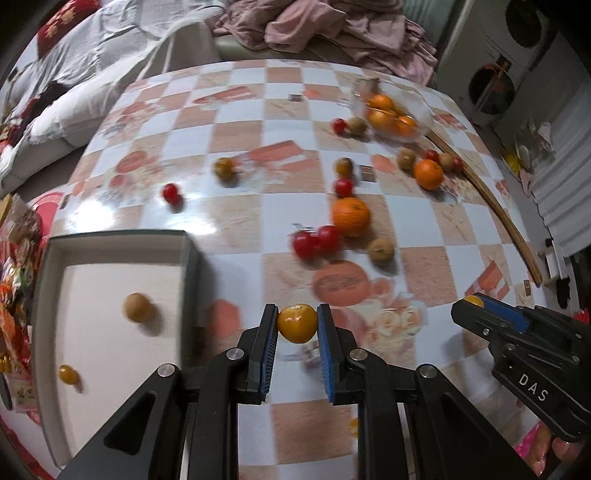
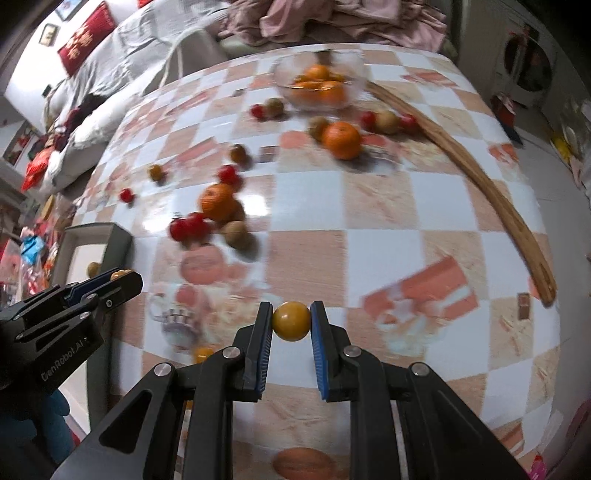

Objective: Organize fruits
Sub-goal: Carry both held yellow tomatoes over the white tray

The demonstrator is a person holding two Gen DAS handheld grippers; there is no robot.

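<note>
My left gripper (image 1: 297, 325) is shut on a small yellow tomato (image 1: 297, 324), held above the checkered table just right of the white box (image 1: 118, 251). The box holds a brown longan (image 1: 137, 307) and a yellow tomato (image 1: 68, 374). My right gripper (image 2: 291, 321) is shut on another small yellow fruit (image 2: 291, 320); it also shows at the right of the left wrist view (image 1: 474, 306). My left gripper shows at the left of the right wrist view (image 2: 122, 277). Oranges (image 1: 351, 216), red tomatoes (image 1: 316, 240) and longans (image 1: 381, 250) lie scattered on the table.
A glass bowl (image 2: 284, 72) of oranges stands at the far side of the table. A long curved wooden stick (image 2: 480, 181) lies along the right. A sofa with pink clothes (image 1: 332, 29) is behind the table. Red packaging sits left of the box.
</note>
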